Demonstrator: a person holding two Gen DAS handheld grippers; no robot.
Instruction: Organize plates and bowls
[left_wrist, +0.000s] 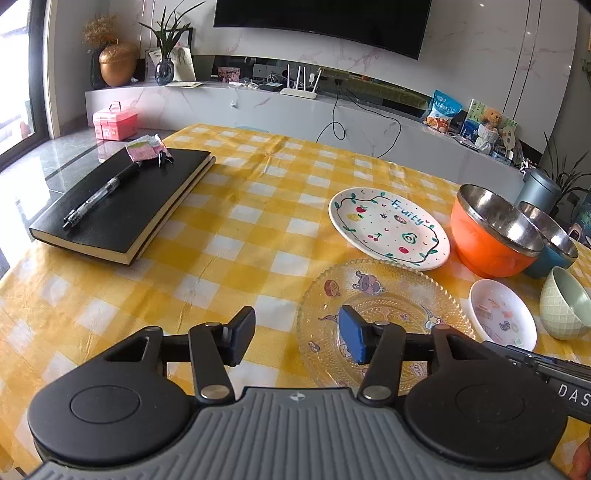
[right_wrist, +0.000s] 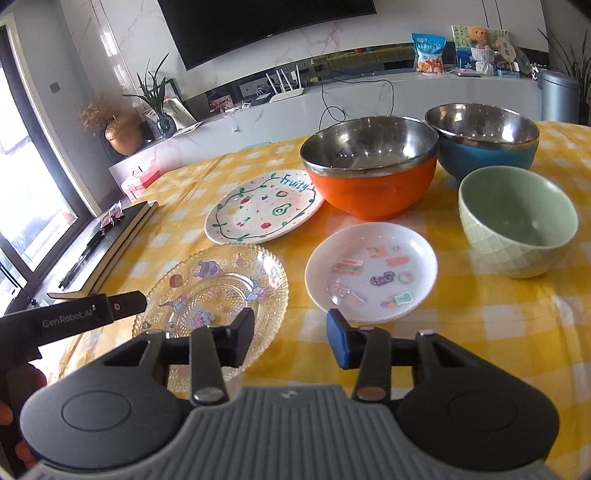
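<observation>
A yellow checked tablecloth (right_wrist: 480, 332) carries the orange bowl (right_wrist: 373, 192), then the "Fruity" plate (right_wrist: 258, 210) touching it, the clear glass plate (right_wrist: 218, 280) and a small white saucer (right_wrist: 369, 273). Left gripper (left_wrist: 295, 339) and right gripper (right_wrist: 290, 338), one marked "GenRobot.AI", hover spread, pinching nothing

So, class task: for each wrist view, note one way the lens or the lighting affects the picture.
Left wrist view: the fisheye bends the TV edge into a curve, and daylight blows out the window at far left. Right wrist view: the steel insides of the orange bowl and blue bowl show bright reflections.
</observation>
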